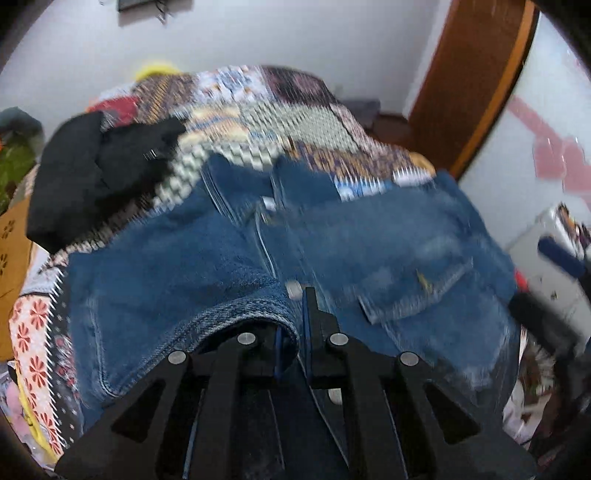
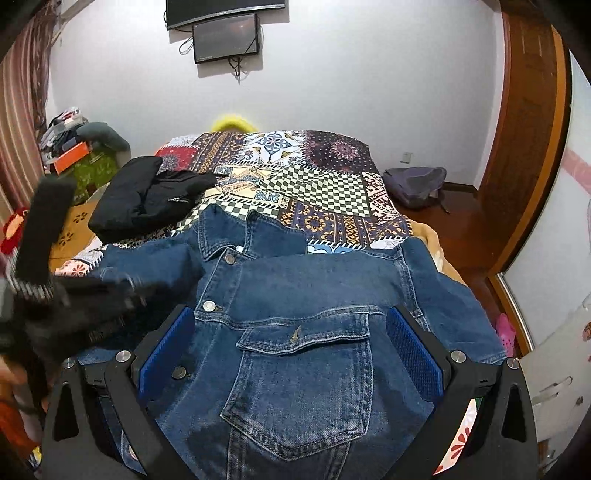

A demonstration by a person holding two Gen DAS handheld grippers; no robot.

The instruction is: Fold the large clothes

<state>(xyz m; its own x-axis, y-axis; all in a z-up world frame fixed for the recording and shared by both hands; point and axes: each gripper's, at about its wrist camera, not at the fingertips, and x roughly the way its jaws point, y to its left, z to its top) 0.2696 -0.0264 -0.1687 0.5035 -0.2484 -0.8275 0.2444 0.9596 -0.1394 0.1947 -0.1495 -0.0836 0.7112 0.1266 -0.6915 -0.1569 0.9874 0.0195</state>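
A blue denim jacket (image 2: 295,295) lies front-up across the near end of a bed covered with a patchwork bedspread (image 2: 325,188), its collar pointing toward the far wall and its buttoned chest pocket (image 2: 303,384) nearest the right wrist camera. The right gripper (image 2: 291,350) hangs low over the jacket, angled downward, its two blue-padded fingers (image 2: 413,350) spread wide to either side of the chest pocket with nothing pinched between them. The left gripper (image 1: 295,332) also tilts steeply downward at the left side of the jacket; its fingers are drawn together on a rolled denim edge (image 1: 251,314), apparently a cuff or hem, which bunches up around the left finger. The left wrist view is smeared with motion blur, so finer details of that grip cannot be told. In the right wrist view the left gripper appears as a dark blurred shape at the left edge, over the jacket's sleeve. A black garment (image 2: 147,195) lies crumpled on the bedspread beyond the jacket, to the left and apart from it. Two dark screens (image 2: 225,33) hang on the white wall behind the bed, and a grey backpack (image 2: 413,184) rests on the wooden floor to the right.
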